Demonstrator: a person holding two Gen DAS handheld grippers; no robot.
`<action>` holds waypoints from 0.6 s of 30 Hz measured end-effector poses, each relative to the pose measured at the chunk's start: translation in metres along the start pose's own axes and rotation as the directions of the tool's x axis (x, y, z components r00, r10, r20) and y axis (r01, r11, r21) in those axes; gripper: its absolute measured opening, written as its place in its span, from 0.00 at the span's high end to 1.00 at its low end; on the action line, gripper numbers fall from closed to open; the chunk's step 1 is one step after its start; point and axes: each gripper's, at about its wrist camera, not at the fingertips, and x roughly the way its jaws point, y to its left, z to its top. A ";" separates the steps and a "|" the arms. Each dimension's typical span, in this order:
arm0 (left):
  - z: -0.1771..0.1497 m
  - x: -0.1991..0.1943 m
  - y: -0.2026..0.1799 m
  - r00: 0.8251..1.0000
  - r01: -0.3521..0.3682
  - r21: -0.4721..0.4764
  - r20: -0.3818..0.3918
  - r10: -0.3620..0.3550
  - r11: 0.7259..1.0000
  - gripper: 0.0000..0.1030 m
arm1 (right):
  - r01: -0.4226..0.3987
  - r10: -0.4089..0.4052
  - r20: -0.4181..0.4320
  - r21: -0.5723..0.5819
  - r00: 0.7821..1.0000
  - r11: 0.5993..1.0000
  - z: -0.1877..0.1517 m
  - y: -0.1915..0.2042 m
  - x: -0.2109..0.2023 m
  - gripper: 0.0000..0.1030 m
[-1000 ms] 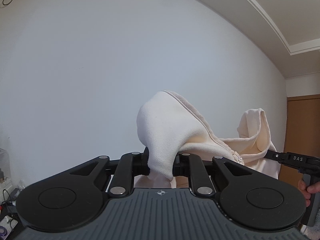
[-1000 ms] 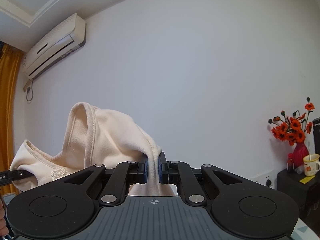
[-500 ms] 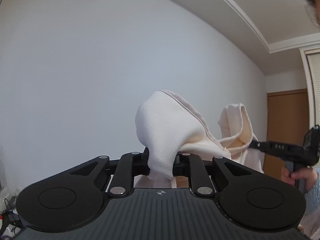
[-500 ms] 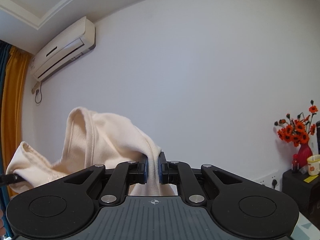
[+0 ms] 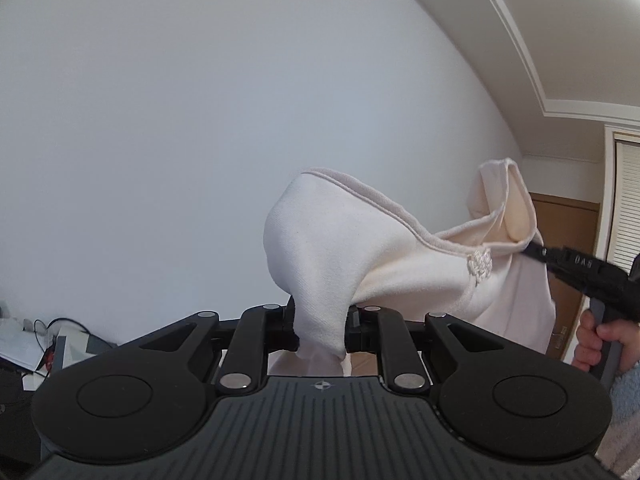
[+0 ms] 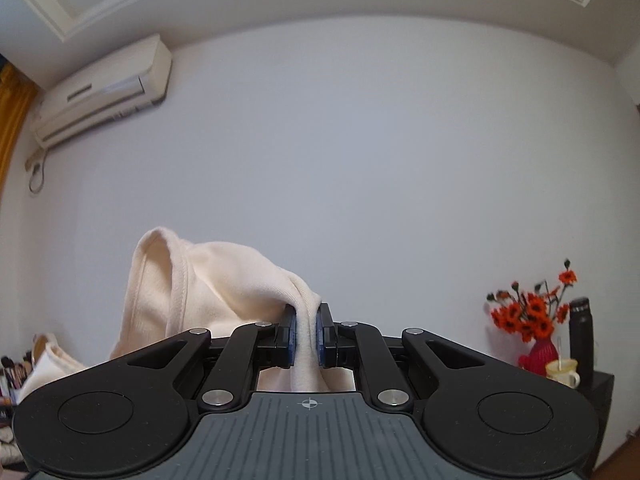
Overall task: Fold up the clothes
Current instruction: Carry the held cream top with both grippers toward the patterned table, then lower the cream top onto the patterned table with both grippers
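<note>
A cream garment (image 5: 360, 248) hangs in the air, stretched between both grippers in front of a white wall. My left gripper (image 5: 320, 330) is shut on a bunched corner of it, the cloth bulging up above the fingers. In the left wrist view the right gripper's black fingers (image 5: 580, 268) pinch the far corner at the right, with a hand (image 5: 600, 340) on the handle. In the right wrist view my right gripper (image 6: 307, 338) is shut on a fold of the same garment (image 6: 208, 280), blue pads against the fabric. A small embroidered knot (image 5: 478, 266) sits near the garment's hem.
A wall air conditioner (image 6: 104, 92) hangs at the upper left. Orange flowers in a red vase (image 6: 536, 328), a mug (image 6: 562, 372) and a dark bottle (image 6: 580, 336) stand on a dark cabinet at the right. A wooden door (image 5: 568, 264) and cluttered desk items (image 5: 36, 344) flank the left wrist view.
The left gripper has dropped and swung, bringing the desk clutter into view low left. The right gripper tilted upward, showing more ceiling. Both keep their grip on the garment.
</note>
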 end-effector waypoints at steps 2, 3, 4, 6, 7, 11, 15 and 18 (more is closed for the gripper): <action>-0.009 0.015 -0.023 1.000 0.002 0.012 0.002 -0.002 1.000 0.84 | 0.017 -0.017 -0.031 -0.002 0.999 1.000 -0.009 0.001 0.009 0.92; -0.014 0.015 -0.034 1.000 0.002 0.027 0.002 -0.002 1.000 0.84 | 0.030 -0.031 -0.040 -0.013 0.999 0.999 -0.014 0.002 0.012 0.92; -0.018 0.014 -0.043 1.000 -0.001 0.045 0.002 0.001 0.999 0.84 | 0.040 -0.040 -0.051 -0.019 0.998 0.999 -0.019 0.002 0.017 0.92; -0.024 0.007 -0.048 1.000 -0.010 0.080 0.001 0.010 0.997 0.84 | 0.048 -0.049 -0.074 -0.014 0.996 0.999 -0.027 0.000 0.027 0.92; -0.028 0.006 -0.050 1.000 -0.015 0.093 -0.001 0.015 0.996 0.84 | 0.050 -0.050 -0.086 -0.003 0.995 0.999 -0.032 -0.002 0.032 0.92; -0.045 0.020 -0.068 0.999 -0.043 0.098 -0.027 0.046 0.994 0.84 | 0.053 -0.049 -0.127 0.023 0.991 0.998 -0.050 -0.012 0.051 0.92; -0.065 0.041 -0.061 0.992 -0.091 0.071 -0.086 0.097 0.993 0.84 | 0.050 -0.043 -0.173 0.036 0.984 0.998 -0.066 -0.023 0.078 0.92; -0.078 0.056 -0.044 0.982 -0.141 0.067 -0.115 0.148 0.988 0.84 | 0.037 -0.025 -0.214 0.050 0.977 0.998 -0.081 -0.035 0.106 0.92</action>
